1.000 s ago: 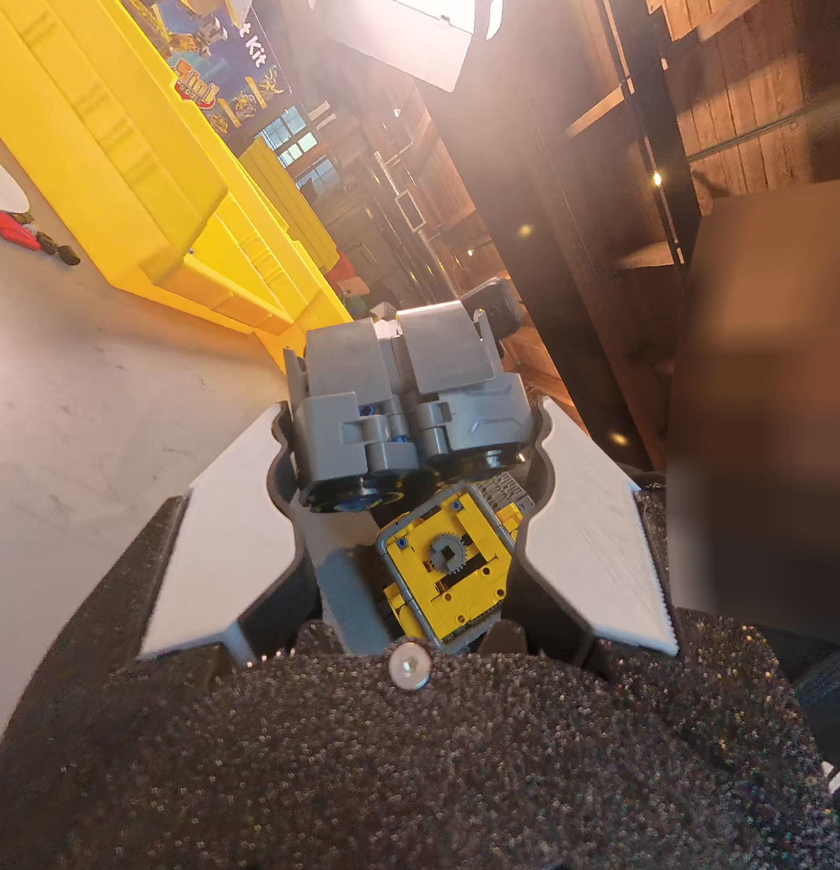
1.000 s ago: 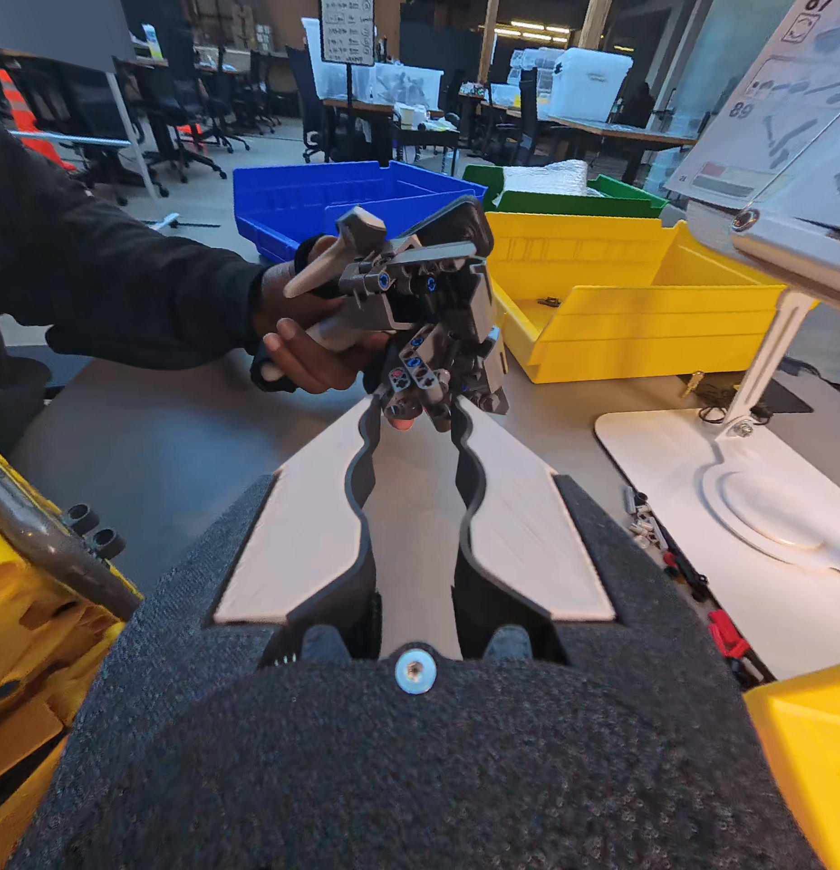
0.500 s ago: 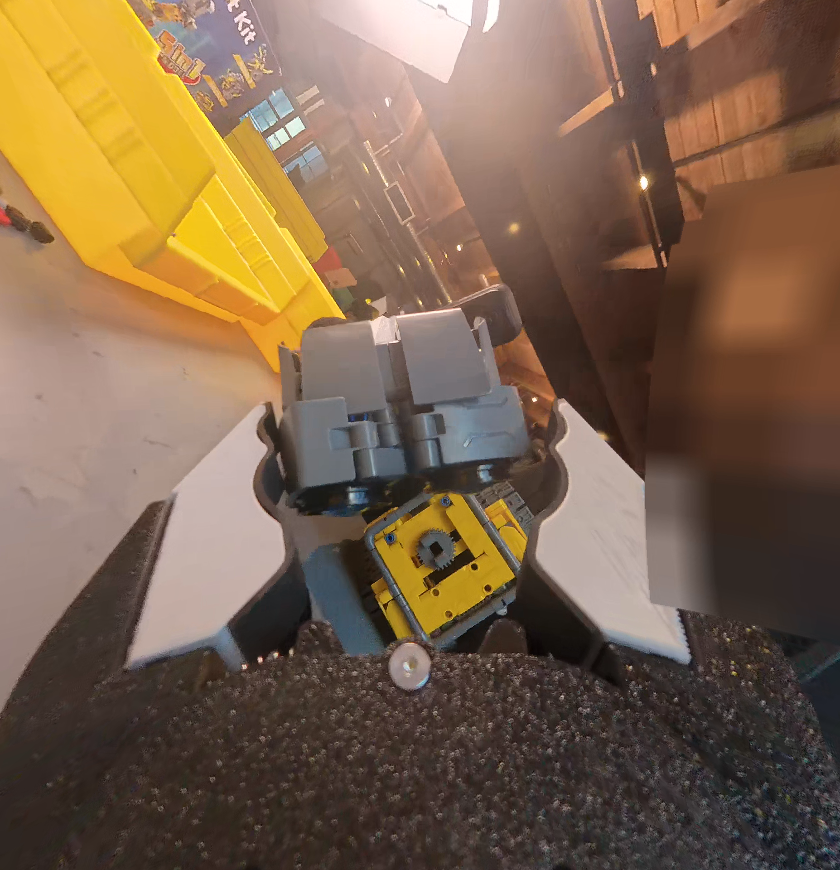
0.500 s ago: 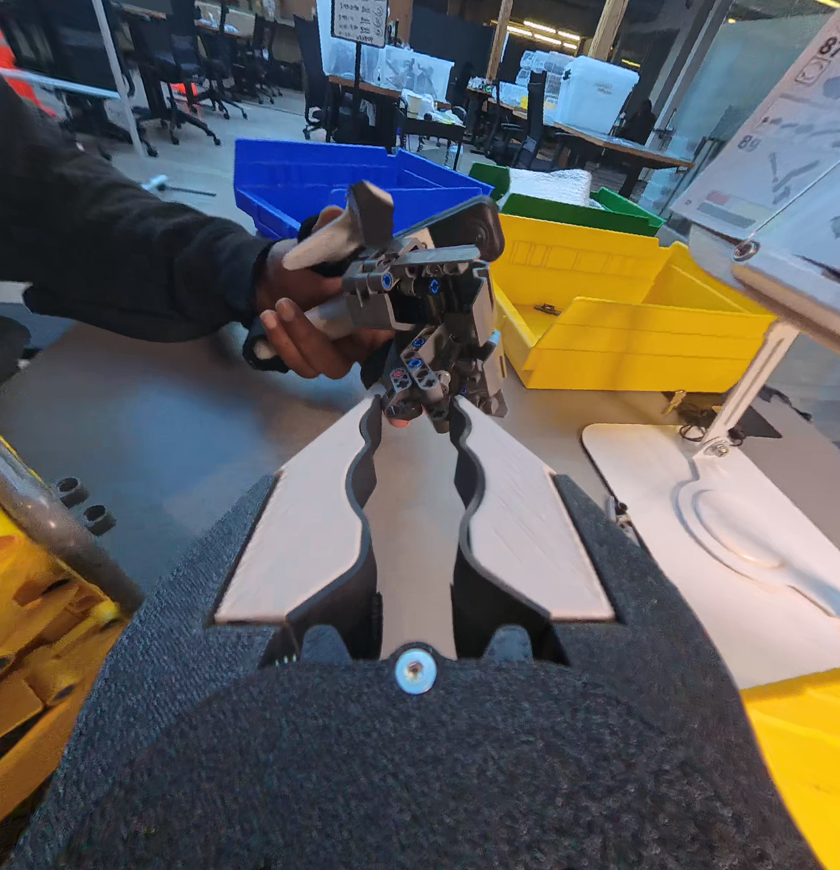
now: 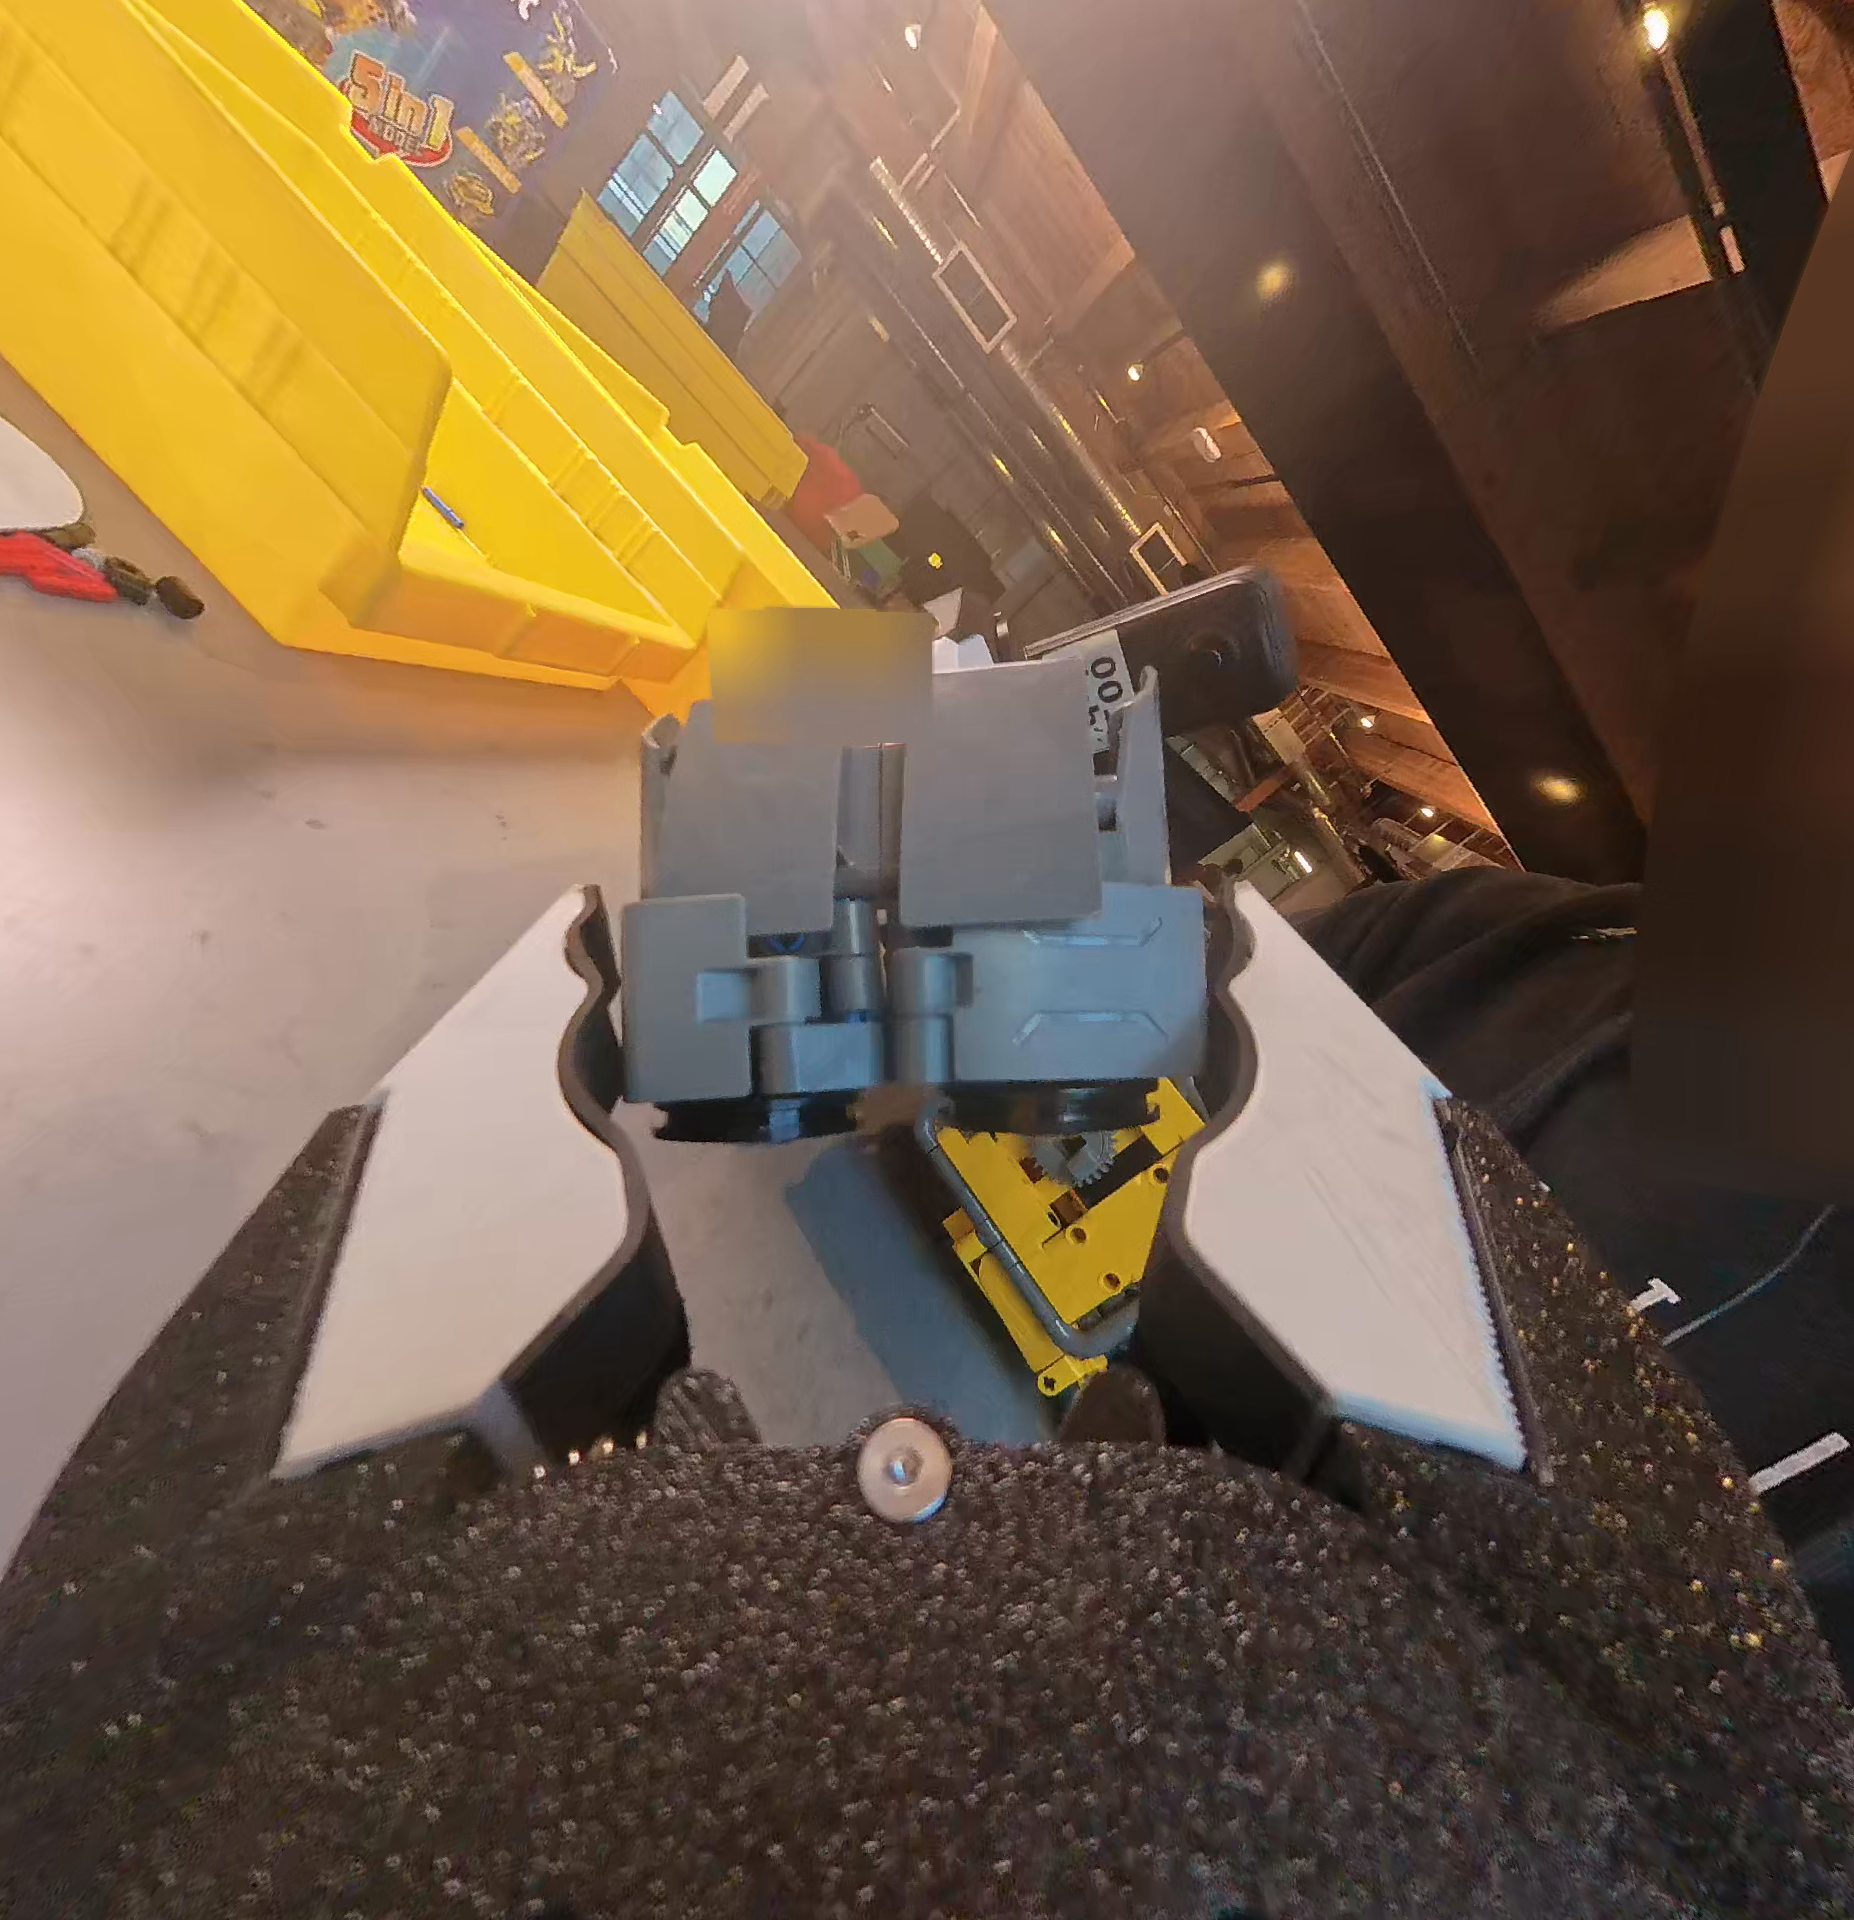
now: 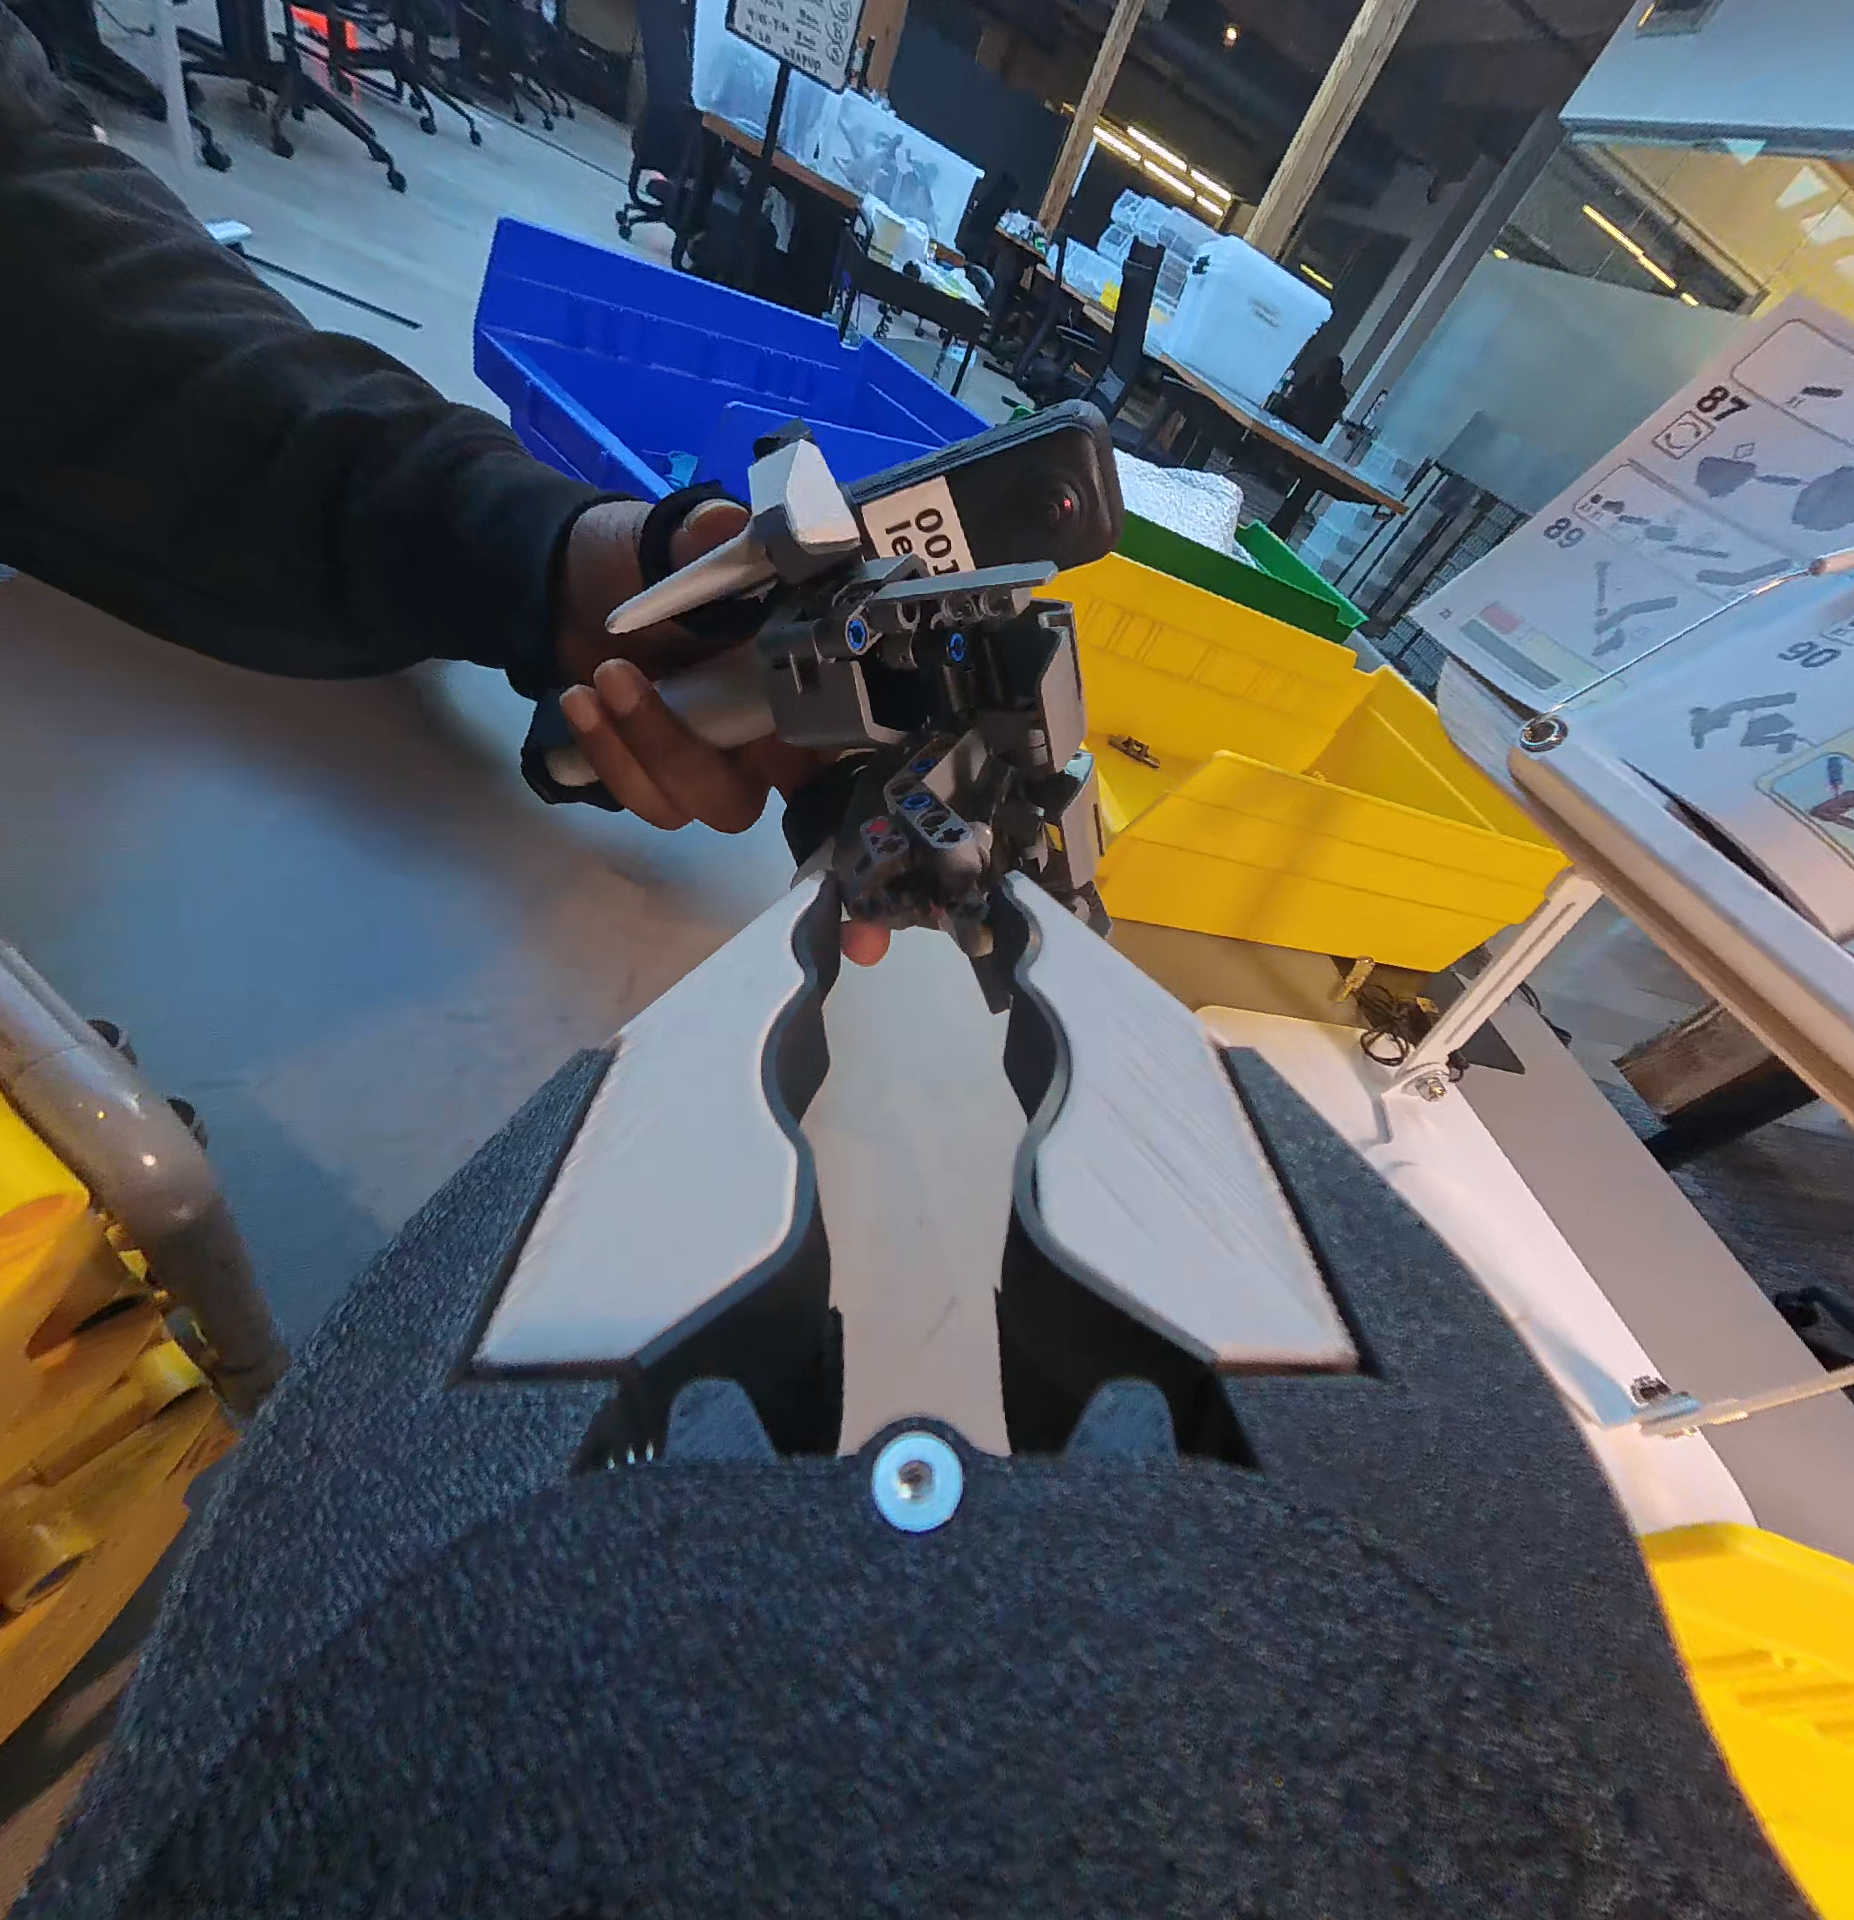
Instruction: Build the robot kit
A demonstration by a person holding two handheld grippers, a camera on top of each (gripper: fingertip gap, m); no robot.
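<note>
A grey brick-built assembly (image 5: 912, 935) is held in the air between both grippers. My left gripper (image 5: 907, 935) is shut on its wide grey body. My right gripper (image 6: 918, 894) is shut on the dark grey beams (image 6: 918, 842) at the assembly's lower end. In the right wrist view a hand (image 6: 653, 748) in a black sleeve holds the left gripper (image 6: 798, 540), which faces mine. The right gripper's camera (image 5: 1203, 655) shows behind the assembly in the left wrist view. A yellow brick model (image 5: 1068, 1226) lies on the table below the assembly and also shows in the right wrist view (image 6: 50, 1351).
Yellow bins (image 5: 279, 343) (image 6: 1318, 831) stand on the grey table, with a blue bin (image 6: 674, 353) and a green bin (image 6: 1214, 561) farther back. An instruction booklet (image 6: 1681, 582) rests on a white stand (image 6: 1474, 1195) at the right. Small red and black parts (image 5: 50, 566) lie near the stand. My two grippers' fingertips are within a few centimetres of each other.
Both grippers keep their hold on the assembly. The pair has tilted and shifted over the table: the yellow model now sits farther right under the assembly in the left wrist view.
</note>
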